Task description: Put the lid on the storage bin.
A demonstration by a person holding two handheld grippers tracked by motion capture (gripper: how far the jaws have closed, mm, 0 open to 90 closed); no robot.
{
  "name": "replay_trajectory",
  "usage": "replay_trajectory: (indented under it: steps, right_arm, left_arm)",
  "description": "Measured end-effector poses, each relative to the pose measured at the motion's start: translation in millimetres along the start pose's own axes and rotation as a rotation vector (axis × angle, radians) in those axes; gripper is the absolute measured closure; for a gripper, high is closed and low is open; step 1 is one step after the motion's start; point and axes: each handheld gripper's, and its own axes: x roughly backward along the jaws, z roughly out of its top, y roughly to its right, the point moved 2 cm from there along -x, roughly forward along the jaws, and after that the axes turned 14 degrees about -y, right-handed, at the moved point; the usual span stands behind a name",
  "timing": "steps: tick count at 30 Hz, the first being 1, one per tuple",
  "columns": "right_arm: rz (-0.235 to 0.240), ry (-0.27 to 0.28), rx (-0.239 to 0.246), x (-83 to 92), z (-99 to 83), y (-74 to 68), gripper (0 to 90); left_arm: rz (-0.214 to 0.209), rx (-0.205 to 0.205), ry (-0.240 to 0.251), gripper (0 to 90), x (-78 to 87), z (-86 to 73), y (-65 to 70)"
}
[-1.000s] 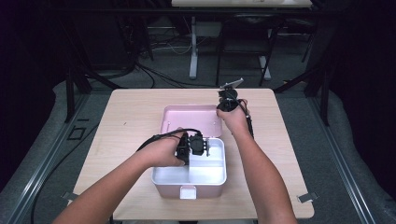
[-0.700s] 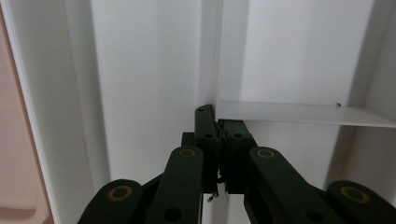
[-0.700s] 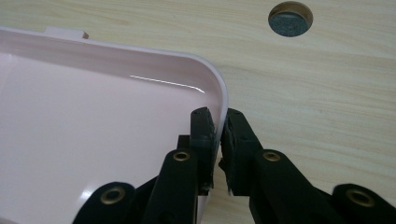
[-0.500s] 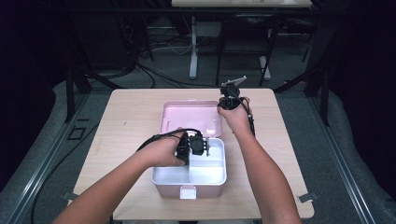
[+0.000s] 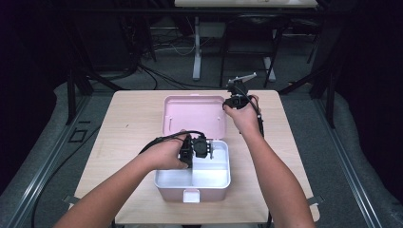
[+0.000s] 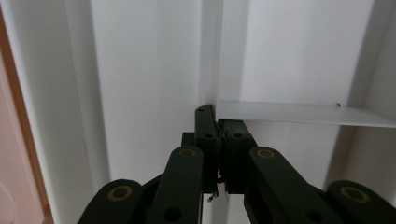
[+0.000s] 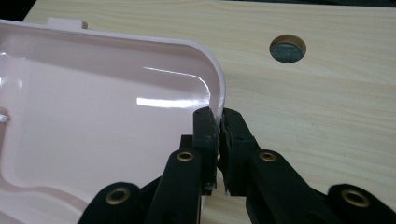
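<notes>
1. Dark room with cables and metal frame legs is behind a light wooden table (image 5: 133, 123), and on this table stands a pink plastic lunch box with white inner tray (image 5: 209, 178), fully opened.
2. Its pink glossy lid (image 5: 195, 116) lies flat behind the tray, toward the far edge of the table.
3. I hold the left gripper (image 6: 218, 122) down inside the tray; its jaws are pressed together on the thin white divider wall (image 6: 299, 113), near the point where two dividers meet.
4. The right gripper (image 7: 218, 122) is at the right rim of the lid, and its jaws pinch this rim: one jaw is inside the lid, the other outside over the wood.
5. A round hole with grey metal cap (image 7: 287, 48) shows in the table beyond the lid, well apart from it.
6. I judge the work is closing the lid while the left gripper keeps the box steady.
7. What can go wrong: the rim is smooth and curved, so the right jaws can slip off when I lift, and the lid falls back.
8. If I swing the lid over before the left gripper leaves the tray, the lid hits this gripper or its cable.
9. If I pull the divider too hard, the inner tray can lift out or the whole box tips.
</notes>
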Motion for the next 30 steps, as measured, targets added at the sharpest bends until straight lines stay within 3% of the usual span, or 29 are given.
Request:
replay_trajectory:
  steps: [8,16,17,18,19,21,22,25,30]
  right_arm:
    - [-0.008,0.052,0.031,18.4,-7.4,-6.1,86.4]
    - [0.023,0.119,0.049,33.1,-17.0,-8.8,86.8]
    - [0.044,0.103,0.067,36.9,-18.8,-8.3,86.7]
    - [0.023,0.119,0.060,37.8,-19.9,-9.0,86.8]
    - [0.034,0.139,0.063,39.2,-21.3,-9.4,86.8]
    - [0.053,0.129,0.084,45.4,-25.6,-10.1,86.8]
    - [0.028,0.151,0.083,46.7,-27.4,-11.5,86.8]
    - [0.030,0.190,0.104,51.7,-33.3,-13.9,86.9]
    - [0.033,0.212,0.123,58.7,-40.4,-15.7,87.0]
  left_arm:
    - [0.001,0.001,0.000,87.0,-0.1,0.0,0.1]
    - [0.003,0.002,0.001,87.0,-0.2,-0.1,0.3]
    - [0.003,0.002,0.001,87.0,-0.2,-0.1,0.3]
    - [0.003,0.002,0.001,87.0,-0.2,-0.1,0.3]
    - [0.002,0.002,0.001,87.0,-0.2,-0.1,0.3]
    - [0.002,0.001,-0.002,87.0,0.0,0.0,0.2]
    - [0.000,0.003,-0.002,87.0,-0.2,-0.1,0.2]
    - [0.000,0.004,-0.002,87.0,-0.2,-0.1,0.2]
    - [-0.001,0.006,-0.001,87.0,-0.2,-0.1,0.1]
